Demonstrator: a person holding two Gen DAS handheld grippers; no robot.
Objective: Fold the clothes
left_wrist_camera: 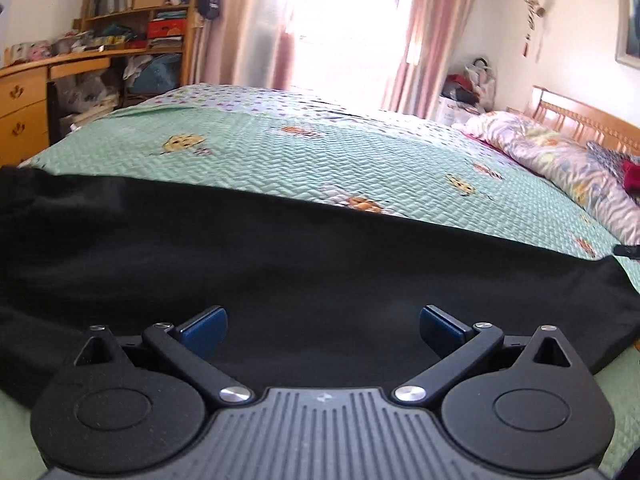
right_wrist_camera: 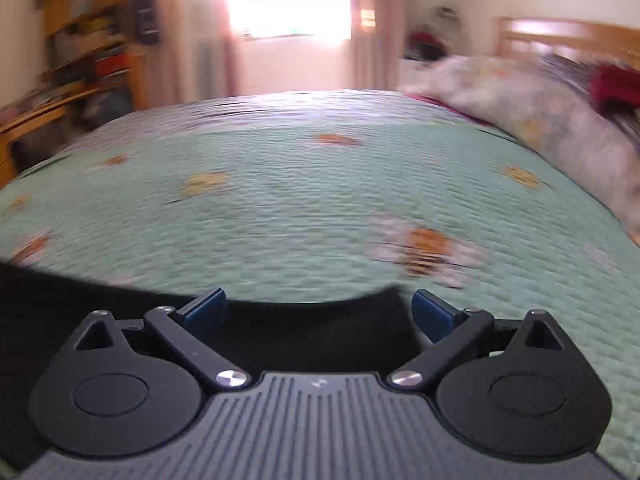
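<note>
Black gripper housing fills the near edge of both wrist views. From the left wrist, the left gripper holds its blue pads spread wide, with nothing pinched between them. Directly beneath and beyond them lies a black garment, stretched in a broad band from left to right across the near part of a bed. It rests on a mint-green quilted bedspread printed with small orange and yellow figures.

From the right wrist, the picture is smeared by motion. The right gripper also stands wide, gripping nothing. The garment's right end lies under and between its fingers, and its far edge ends just beyond them; green bedspread runs on past it.

Farther off, a floral pillow sits at the right by a wooden headboard. Pink curtains frame a bright window on the far wall. Cluttered wooden shelves and a desk stand far left.
</note>
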